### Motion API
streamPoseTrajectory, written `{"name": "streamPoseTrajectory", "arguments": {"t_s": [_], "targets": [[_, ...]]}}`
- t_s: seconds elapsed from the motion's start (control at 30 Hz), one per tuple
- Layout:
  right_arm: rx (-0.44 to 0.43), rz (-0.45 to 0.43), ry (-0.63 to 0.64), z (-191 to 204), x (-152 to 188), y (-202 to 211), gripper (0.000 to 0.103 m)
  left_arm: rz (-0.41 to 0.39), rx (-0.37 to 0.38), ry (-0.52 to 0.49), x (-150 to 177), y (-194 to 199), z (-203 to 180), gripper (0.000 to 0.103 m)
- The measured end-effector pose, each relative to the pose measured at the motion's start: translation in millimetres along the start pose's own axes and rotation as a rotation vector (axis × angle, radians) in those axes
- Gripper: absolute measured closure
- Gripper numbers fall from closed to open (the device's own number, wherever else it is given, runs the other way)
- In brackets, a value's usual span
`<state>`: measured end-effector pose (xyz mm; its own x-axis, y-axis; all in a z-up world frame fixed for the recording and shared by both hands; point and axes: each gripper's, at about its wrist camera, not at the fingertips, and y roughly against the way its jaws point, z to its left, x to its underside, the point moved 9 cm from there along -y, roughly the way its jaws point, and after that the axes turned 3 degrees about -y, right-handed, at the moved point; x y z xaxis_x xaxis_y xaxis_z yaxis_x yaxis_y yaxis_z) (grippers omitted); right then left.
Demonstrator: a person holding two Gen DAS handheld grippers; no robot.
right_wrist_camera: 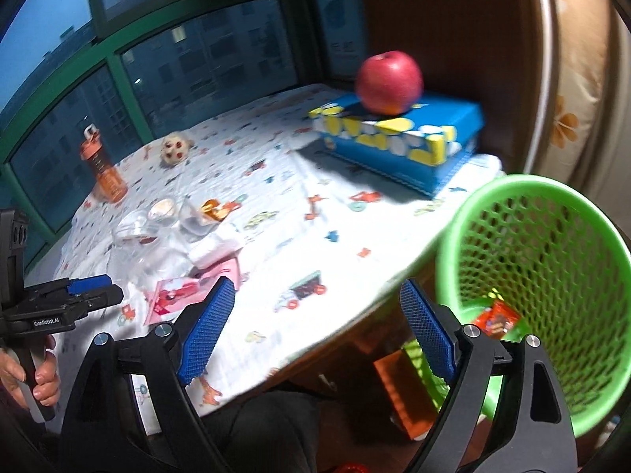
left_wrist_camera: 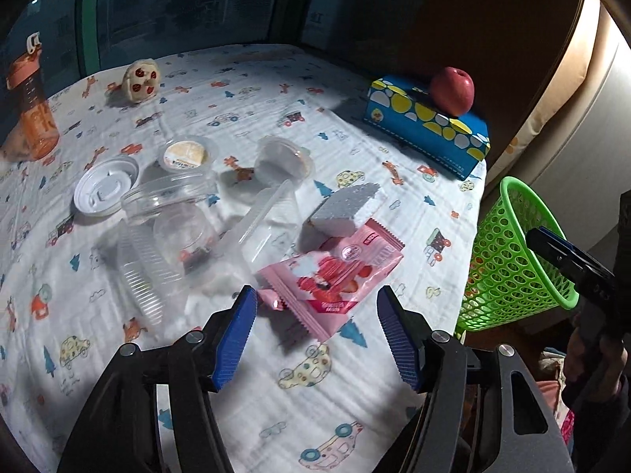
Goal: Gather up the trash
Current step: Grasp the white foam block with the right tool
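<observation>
The left tongs [left_wrist_camera: 317,311] hang wide open and empty just above the table [left_wrist_camera: 276,406], blue pads spread to either side of the near edge of a pink snack wrapper [left_wrist_camera: 335,272] that lies flat on the patterned cloth without touching them. Just behind the wrapper sits a white foam block [left_wrist_camera: 347,209], and to its left is a heap of clear plastic containers [left_wrist_camera: 169,236], a white round lid [left_wrist_camera: 106,187] and a small sealed cup [left_wrist_camera: 187,153]. Farther back stand an orange bottle [left_wrist_camera: 33,106] at the left edge and a small spotted toy [left_wrist_camera: 140,79]. On the right, a red apple [left_wrist_camera: 451,88] rests on a blue box [left_wrist_camera: 426,126]. The right tongs [right_wrist_camera: 315,335] are likewise spread wide with nothing between them, held off the table's edge beside the green mesh basket [right_wrist_camera: 465,220], which is off the table's right side and holds a red-orange wrapper [right_wrist_camera: 497,319] at its bottom.
</observation>
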<state>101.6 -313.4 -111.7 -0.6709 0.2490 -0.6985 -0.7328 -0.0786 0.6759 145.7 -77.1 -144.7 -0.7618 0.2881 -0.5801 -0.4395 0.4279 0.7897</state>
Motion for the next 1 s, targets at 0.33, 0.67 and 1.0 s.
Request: {"name": "streamPoseTrajectory", "arguments": {"t_s": [0.33, 0.67, 1.0], "targets": [[-0.125, 0.091, 0.184, 78, -3, -65, 0.015, 0.01, -0.012, 0.04, 18, 7, 22, 0.042], [-0.156, 0.157, 0.338, 113, 1, -121, 0.013, 0.009, -0.008, 0.042, 24, 10, 28, 0.036], [-0.12, 0.195, 0.364, 114, -1, -152, 0.017, 0.01, 0.005, 0.015, 19, 6, 25, 0.036]]}}
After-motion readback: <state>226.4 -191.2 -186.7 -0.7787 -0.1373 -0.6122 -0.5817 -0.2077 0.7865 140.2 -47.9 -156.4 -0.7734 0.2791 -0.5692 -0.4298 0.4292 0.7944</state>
